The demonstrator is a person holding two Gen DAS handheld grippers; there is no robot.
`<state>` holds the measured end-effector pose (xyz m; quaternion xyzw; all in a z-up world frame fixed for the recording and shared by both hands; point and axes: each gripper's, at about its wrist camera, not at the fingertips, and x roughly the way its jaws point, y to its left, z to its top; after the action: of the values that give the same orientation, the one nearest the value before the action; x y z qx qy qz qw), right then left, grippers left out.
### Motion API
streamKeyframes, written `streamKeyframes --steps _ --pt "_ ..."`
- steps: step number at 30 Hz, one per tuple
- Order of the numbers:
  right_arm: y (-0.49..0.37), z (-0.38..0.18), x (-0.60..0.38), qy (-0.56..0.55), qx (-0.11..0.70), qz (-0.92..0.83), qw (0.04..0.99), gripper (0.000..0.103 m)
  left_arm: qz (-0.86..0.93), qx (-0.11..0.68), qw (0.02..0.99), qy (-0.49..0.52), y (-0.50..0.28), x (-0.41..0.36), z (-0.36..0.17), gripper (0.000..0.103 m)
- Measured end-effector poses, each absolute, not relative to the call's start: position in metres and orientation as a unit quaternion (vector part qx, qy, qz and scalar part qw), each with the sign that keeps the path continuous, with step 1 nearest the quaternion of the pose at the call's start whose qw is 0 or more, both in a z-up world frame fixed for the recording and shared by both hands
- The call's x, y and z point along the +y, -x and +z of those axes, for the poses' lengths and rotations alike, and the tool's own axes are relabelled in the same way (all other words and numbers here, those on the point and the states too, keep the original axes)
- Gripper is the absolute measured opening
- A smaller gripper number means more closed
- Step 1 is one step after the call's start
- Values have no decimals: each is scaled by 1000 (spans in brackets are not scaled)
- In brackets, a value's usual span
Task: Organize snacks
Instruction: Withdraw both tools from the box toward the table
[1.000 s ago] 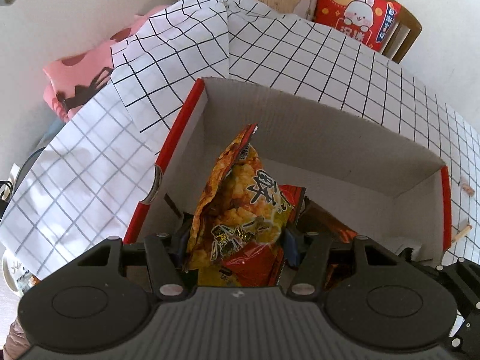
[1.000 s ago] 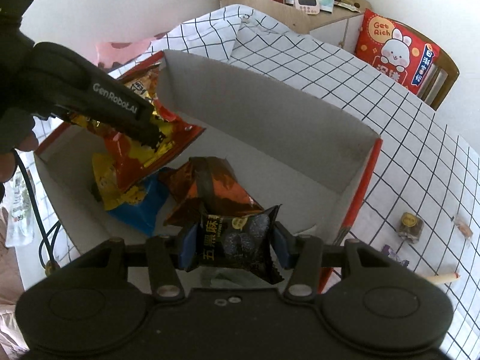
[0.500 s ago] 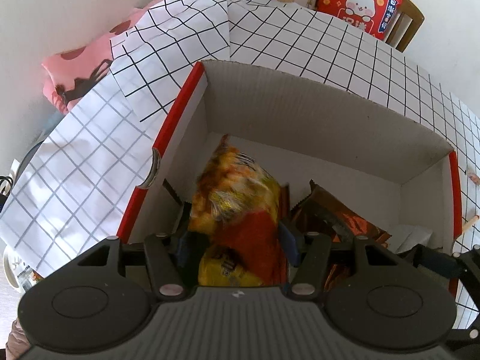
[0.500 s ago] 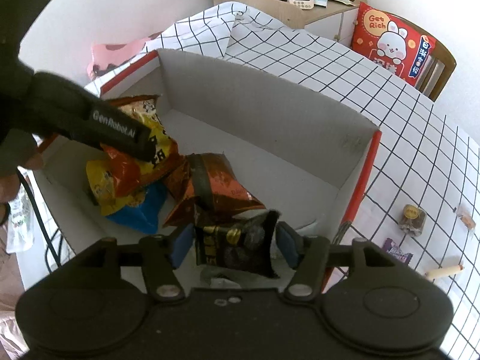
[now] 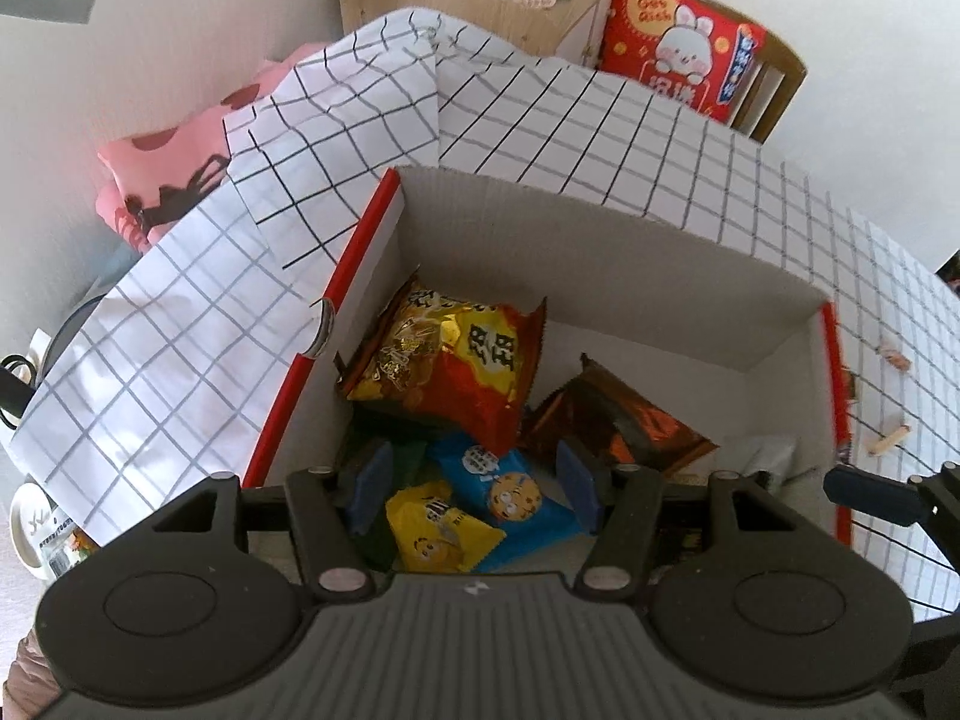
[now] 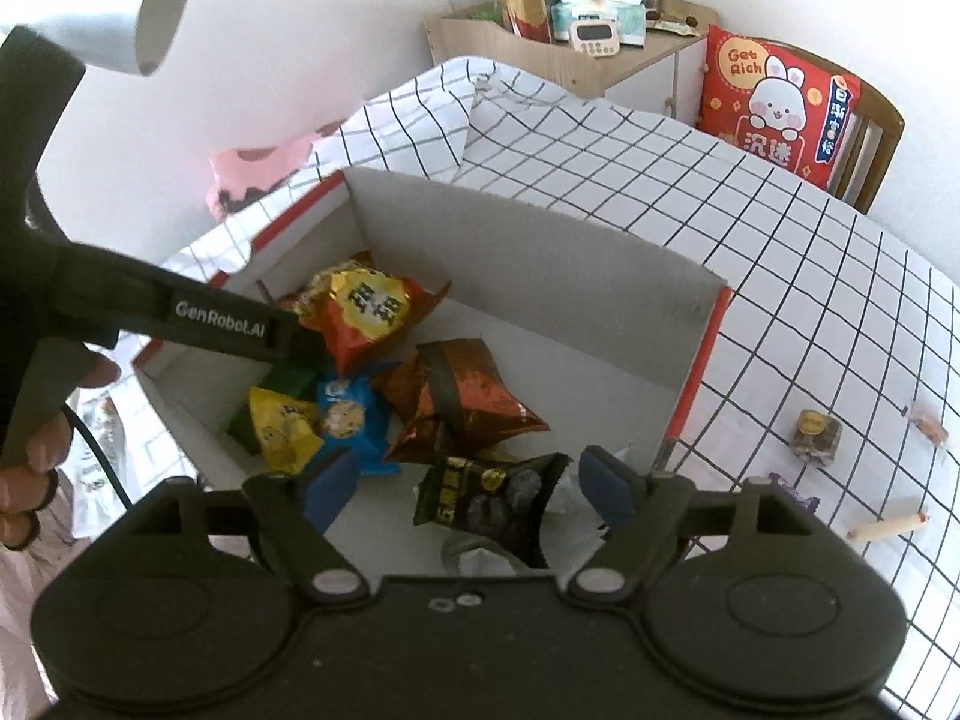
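A white cardboard box with red edges (image 5: 600, 252) (image 6: 540, 276) stands on the checked tablecloth. Inside lie an orange-red snack bag (image 5: 456, 360) (image 6: 360, 312), a brown bag (image 5: 618, 420) (image 6: 462, 396), a blue cookie packet (image 5: 504, 492) (image 6: 348, 414) and a yellow packet (image 5: 438, 528) (image 6: 282, 426). My left gripper (image 5: 474, 492) is open and empty above the box. My right gripper (image 6: 468, 480) is open; a black sesame packet (image 6: 492, 492) lies loose between its fingers in the box.
On the cloth right of the box lie a small wrapped candy (image 6: 816, 429), a stick snack (image 6: 888, 525) and a purple wrapper (image 6: 792, 501). A red rabbit cushion (image 6: 780, 102) sits on a chair behind. A wooden shelf (image 6: 570, 48) holds bottles and tissues.
My left gripper opened and the orange-red bag dropped into the box. My right gripper opened and let go of the black sesame packet, which fell into the box. Both grippers rose slightly.
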<state>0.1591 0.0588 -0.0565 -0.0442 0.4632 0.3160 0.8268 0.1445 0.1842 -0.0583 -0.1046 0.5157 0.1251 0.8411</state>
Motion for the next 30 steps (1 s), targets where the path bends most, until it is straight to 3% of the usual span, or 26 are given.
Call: streamKeyframes --steps 19,30 --pt "-121 -2 -6 6 415 336 845 84 92 448 884 95 -85 123 -4 62" --pt "-100 5 -83 -12 405 319 857 86 41 430 899 78 -59 48 4 66"
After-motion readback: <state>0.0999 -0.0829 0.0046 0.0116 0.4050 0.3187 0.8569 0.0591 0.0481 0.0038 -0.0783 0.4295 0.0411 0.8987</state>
